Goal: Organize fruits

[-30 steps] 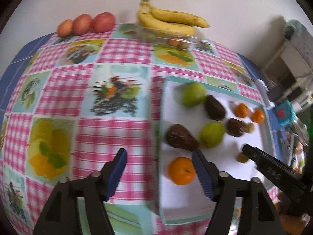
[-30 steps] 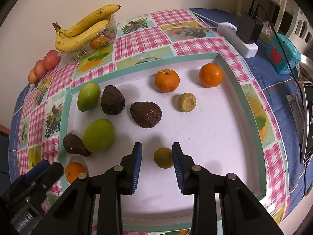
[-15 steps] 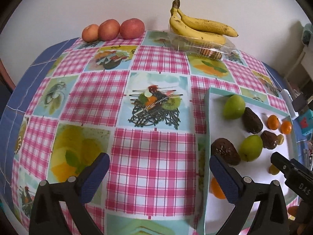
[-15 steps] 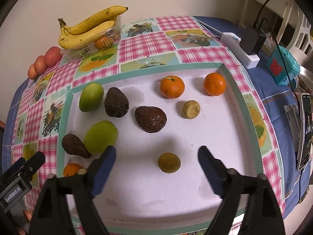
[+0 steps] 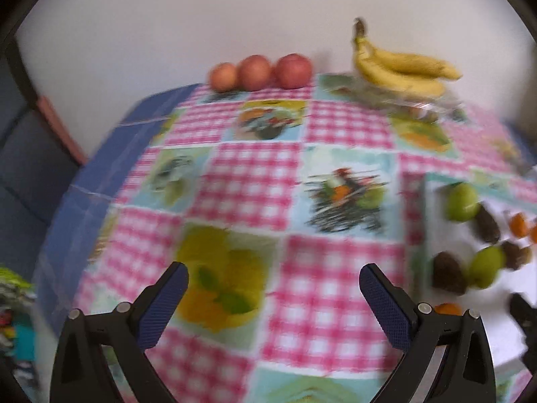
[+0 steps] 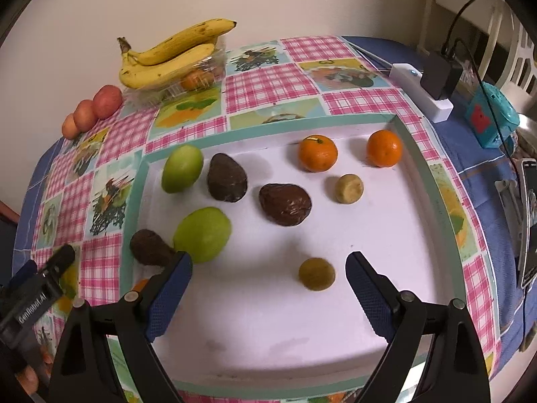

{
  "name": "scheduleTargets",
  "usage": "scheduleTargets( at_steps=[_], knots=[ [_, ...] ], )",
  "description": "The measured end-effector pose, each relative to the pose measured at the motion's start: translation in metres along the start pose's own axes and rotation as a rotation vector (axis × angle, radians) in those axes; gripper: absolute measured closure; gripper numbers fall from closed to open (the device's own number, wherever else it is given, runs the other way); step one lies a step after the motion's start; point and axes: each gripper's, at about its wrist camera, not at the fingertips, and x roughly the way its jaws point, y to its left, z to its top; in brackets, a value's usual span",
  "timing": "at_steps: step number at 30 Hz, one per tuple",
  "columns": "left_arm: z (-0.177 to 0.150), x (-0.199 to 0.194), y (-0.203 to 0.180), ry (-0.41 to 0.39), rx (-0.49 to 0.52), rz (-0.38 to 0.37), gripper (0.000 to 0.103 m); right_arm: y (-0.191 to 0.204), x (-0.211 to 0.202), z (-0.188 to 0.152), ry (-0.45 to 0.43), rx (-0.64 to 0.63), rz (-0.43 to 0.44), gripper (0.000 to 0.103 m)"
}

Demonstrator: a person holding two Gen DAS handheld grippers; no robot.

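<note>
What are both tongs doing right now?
Left tongs: just opened wide, empty, above the tablecloth.
Right tongs: just opened, holding nothing; small yellow-green fruit lies free between them.

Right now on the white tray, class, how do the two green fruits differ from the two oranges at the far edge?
The green fruits sit on the tray's left side, one behind the other; the oranges sit side by side along the far edge. The green fruits are larger and slightly oval; the oranges are smaller and rounder. Each green fruit has a dark avocado close by. All four rest on the tray, untouched.
</note>
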Motion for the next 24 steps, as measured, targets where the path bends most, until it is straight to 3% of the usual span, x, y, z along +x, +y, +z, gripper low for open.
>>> scheduleTargets(
  at_steps=[1,9,15,24],
  knots=[
    [-0.003,-0.002,0.002,-0.005,0.009,0.032,0.0,0.002,-0.002,-0.002,0.001,-0.006,0.007,0.01],
    [-0.025,-0.019,0.021,0.068,0.041,-0.036,0.0,0.017,-0.017,-0.026,0.012,-0.062,-0.003,0.01],
    [-0.051,-0.047,0.034,0.013,0.106,-0.037,0.0,0.025,-0.037,-0.048,-0.008,-0.112,-0.011,0.01],
    [-0.067,-0.044,0.049,0.048,0.057,-0.106,0.0,0.035,-0.051,-0.073,-0.016,-0.171,-0.036,0.01]
  ],
)
